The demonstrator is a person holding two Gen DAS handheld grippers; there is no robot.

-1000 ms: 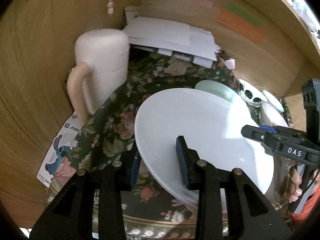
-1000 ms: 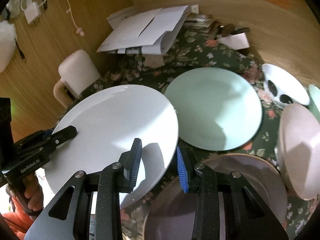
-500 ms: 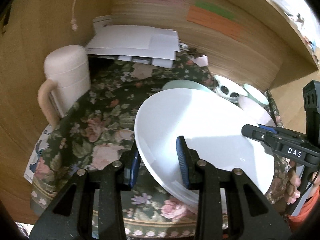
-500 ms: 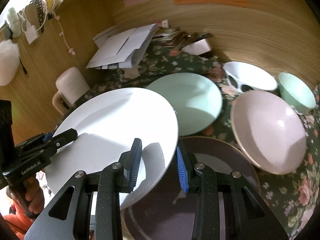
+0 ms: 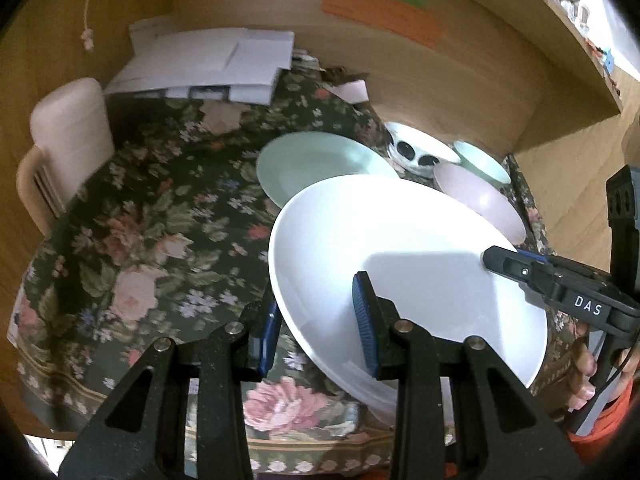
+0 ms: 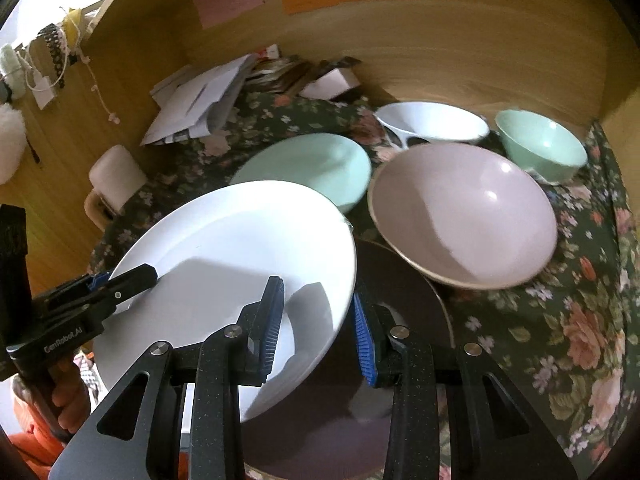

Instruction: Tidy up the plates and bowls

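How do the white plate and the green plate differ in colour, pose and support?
The white plate is glossy white; the green plate is pale mint. The white plate is tilted and raised, clamped by the left gripper and right gripper; the green plate lies flat on the floral cloth, untouched. Both are round and empty.

The large round white plate [image 6: 240, 264] hangs tilted over the dark brown plate [image 6: 400, 304]; behind lie the pale green plate [image 6: 312, 164] and, to its right, the pink bowl [image 6: 464, 212].
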